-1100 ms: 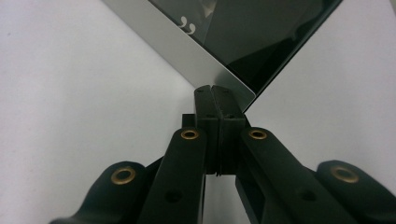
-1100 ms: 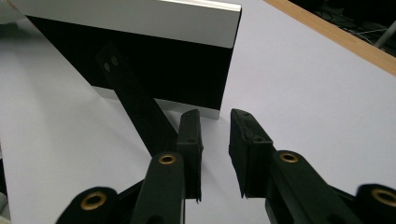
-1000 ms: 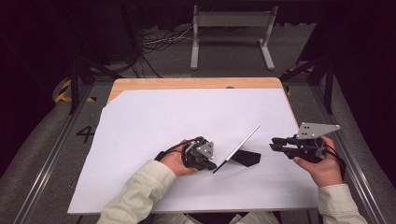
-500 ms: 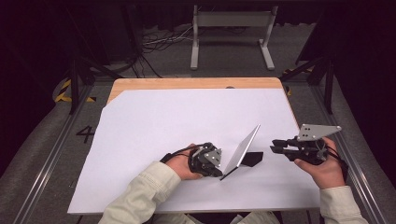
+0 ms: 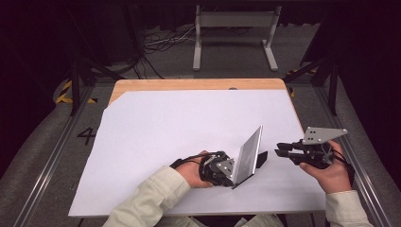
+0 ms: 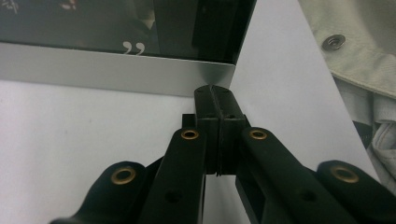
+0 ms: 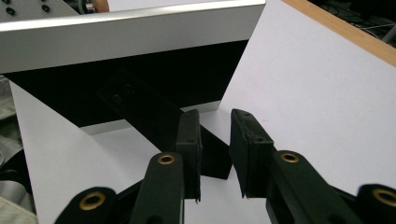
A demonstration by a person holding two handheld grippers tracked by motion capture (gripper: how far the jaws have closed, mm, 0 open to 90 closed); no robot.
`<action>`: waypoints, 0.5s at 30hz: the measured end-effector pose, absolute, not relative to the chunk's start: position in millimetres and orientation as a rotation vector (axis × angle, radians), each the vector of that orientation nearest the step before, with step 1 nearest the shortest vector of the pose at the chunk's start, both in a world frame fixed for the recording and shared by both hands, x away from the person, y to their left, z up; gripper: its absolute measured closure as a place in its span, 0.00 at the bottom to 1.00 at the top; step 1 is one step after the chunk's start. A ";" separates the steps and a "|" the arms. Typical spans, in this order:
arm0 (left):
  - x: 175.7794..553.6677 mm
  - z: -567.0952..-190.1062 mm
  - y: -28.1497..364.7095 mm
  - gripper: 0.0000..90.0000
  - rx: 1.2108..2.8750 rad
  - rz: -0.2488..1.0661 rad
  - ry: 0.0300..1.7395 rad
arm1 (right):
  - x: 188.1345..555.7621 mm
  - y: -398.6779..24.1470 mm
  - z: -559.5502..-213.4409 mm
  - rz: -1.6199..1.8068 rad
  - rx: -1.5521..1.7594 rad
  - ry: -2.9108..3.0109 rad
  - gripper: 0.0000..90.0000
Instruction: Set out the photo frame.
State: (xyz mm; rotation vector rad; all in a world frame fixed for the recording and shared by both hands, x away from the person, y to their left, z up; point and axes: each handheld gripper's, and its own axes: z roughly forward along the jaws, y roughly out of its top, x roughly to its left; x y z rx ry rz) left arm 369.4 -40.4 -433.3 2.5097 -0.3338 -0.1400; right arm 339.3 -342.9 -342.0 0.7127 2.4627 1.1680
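A silver-edged picture frame [image 5: 248,153] stands tilted on the white sheet near the front, its glass side turned to the left. Its black stand leg [image 5: 261,158] props it from behind on the right. My left gripper [image 5: 231,173] is shut, with its tips against the lower corner of the frame's silver border [image 6: 116,65]; in the left gripper view the left gripper [image 6: 215,91] has nothing between its jaws. My right gripper [image 5: 280,149] is open just right of the leg. In the right gripper view the right gripper [image 7: 215,119] has its jaws on either side of the leg's foot [image 7: 140,112], below the frame's back [image 7: 130,32].
The white sheet [image 5: 189,123] covers most of a wooden table [image 5: 198,84]. A pale sleeve [image 6: 355,46] lies close beside the left gripper. Behind the table, on the floor, are a grey metal stand [image 5: 234,28] and cables [image 5: 165,42].
The left hand has moved right and the frame has gone from a low slant to a steeper one. The right gripper has stayed about where it was.
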 end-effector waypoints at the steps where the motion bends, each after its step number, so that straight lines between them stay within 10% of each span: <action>1: 368.5 -433.7 -42.1 1.00 2.504 -0.134 -0.333 | 339.3 -342.9 -342.0 1.168 0.713 2.463 0.82; 15: 361.2 -433.4 -68.6 1.00 2.489 -0.158 -0.414 | 324.2 -357.9 -341.8 1.158 0.791 2.445 0.82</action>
